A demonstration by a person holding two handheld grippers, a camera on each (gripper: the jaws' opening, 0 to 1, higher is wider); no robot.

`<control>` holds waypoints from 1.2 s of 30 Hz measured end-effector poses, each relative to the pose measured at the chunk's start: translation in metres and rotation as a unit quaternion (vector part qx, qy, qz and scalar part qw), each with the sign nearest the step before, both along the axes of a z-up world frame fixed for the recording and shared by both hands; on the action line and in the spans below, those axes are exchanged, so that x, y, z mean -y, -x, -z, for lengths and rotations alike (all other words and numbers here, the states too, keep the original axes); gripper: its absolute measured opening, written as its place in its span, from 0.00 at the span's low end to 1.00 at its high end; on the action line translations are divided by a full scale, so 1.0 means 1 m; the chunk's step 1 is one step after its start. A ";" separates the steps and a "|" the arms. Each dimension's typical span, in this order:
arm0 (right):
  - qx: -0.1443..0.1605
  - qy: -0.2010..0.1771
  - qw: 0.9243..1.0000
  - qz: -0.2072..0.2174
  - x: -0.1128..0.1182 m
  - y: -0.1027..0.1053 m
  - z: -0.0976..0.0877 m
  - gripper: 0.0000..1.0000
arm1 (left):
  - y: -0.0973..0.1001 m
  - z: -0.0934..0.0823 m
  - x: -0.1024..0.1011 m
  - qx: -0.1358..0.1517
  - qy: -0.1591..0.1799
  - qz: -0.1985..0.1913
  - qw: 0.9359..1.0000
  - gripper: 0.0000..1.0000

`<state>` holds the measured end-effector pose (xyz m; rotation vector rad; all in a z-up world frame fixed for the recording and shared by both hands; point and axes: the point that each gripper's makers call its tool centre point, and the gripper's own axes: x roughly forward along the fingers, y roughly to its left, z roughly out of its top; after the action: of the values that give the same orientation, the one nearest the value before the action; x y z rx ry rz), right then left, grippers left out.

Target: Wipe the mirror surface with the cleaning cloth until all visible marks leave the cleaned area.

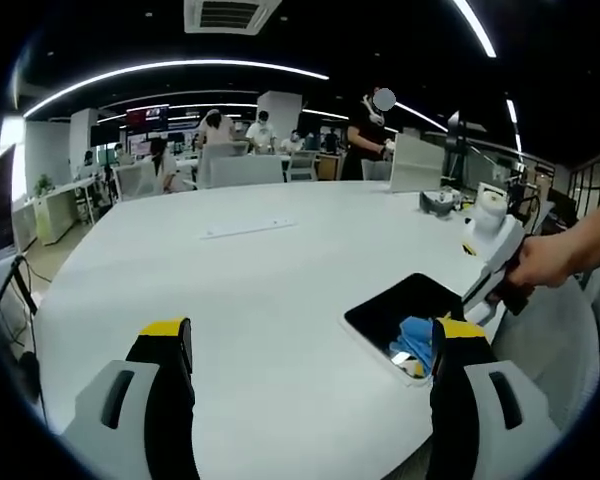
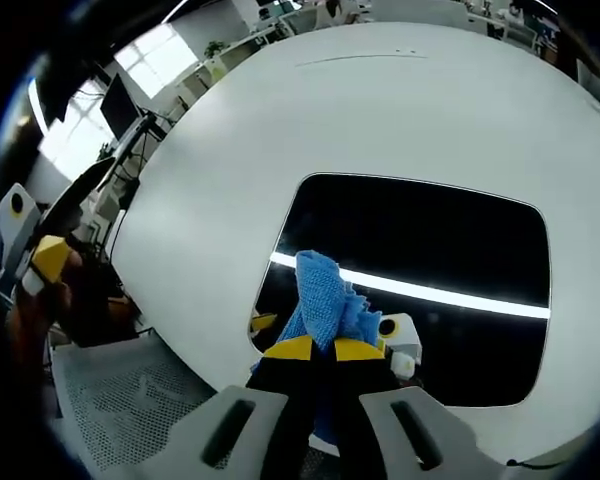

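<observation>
A dark rectangular mirror (image 1: 400, 300) lies flat on the round white table (image 1: 260, 270), near its right edge. In the right gripper view the mirror (image 2: 430, 230) reflects a bright ceiling light strip. My right gripper (image 2: 325, 348) is shut on a blue cleaning cloth (image 2: 325, 295), which sits bunched over the mirror's near left part. From the left gripper view, the blue cloth (image 1: 415, 338) rests on the mirror's near corner, and the right gripper (image 1: 492, 255) reaches in from the right in a hand (image 1: 545, 262). My left gripper (image 1: 310, 335) hovers open above the table, its jaws wide apart.
Several people sit and stand at desks beyond the table's far side. A white upright panel (image 1: 417, 163) and small devices (image 1: 440, 200) stand at the far right. A thin white strip (image 1: 250, 228) lies mid-table. A grey mesh chair (image 2: 130, 400) sits below the table edge.
</observation>
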<state>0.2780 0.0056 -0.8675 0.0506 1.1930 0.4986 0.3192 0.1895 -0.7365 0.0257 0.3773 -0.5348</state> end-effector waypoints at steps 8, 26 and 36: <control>-0.001 -0.001 1.000 0.004 0.007 0.000 0.000 0.00 | 0.000 -0.001 0.000 0.000 -0.002 -0.001 1.000 0.99; -0.001 -0.002 1.000 0.014 0.021 -0.001 0.000 0.00 | -0.003 0.001 0.008 -0.001 -0.001 0.006 1.000 0.99; -0.001 -0.002 1.000 0.014 0.021 -0.002 0.000 0.00 | -0.002 0.003 0.008 -0.003 -0.002 0.006 1.000 0.99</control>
<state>0.2795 -0.0150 -0.8673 0.0713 1.1917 0.4765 0.3215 0.1812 -0.7396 0.0310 0.3851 -0.5465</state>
